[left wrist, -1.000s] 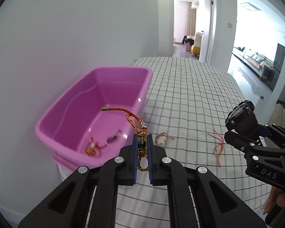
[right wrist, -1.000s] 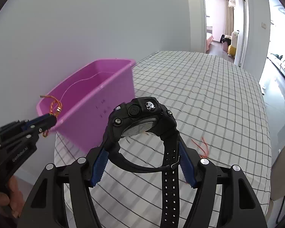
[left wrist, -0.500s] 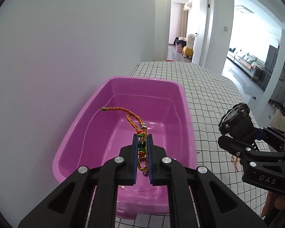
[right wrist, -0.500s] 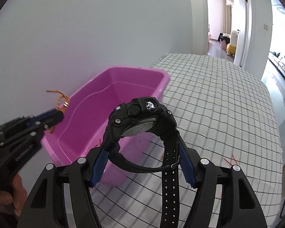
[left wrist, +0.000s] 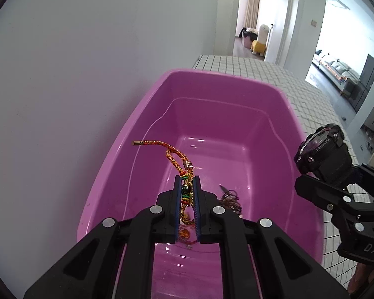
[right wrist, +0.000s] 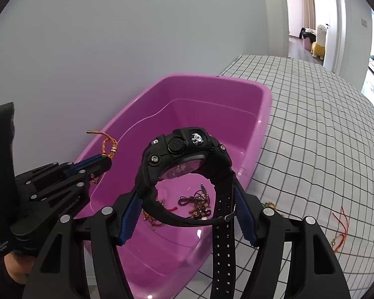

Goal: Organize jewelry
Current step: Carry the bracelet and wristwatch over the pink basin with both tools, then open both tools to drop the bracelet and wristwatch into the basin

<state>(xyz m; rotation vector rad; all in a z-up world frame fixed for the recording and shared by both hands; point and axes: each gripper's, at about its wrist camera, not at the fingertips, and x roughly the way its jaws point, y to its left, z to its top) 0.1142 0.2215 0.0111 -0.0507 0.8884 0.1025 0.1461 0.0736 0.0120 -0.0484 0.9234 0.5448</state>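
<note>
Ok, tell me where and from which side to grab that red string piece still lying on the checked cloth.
Take the red string at its lower end, where the strands gather near a small gold bit, coming straight down from above. It lies flat and thin on the checked cloth, so pads should straddle the bunch; the loose upper strands would likely slip out.

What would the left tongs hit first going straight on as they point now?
Probably the glossy floor of the pink plastic tub; left tongs, shut on the orange braided cord bracelet, point into it. Depth unclear.

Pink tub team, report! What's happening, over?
Left gripper shut on braided bracelet. Right gripper holds black watch. Both above pink tub. Nothing blocking.
</note>
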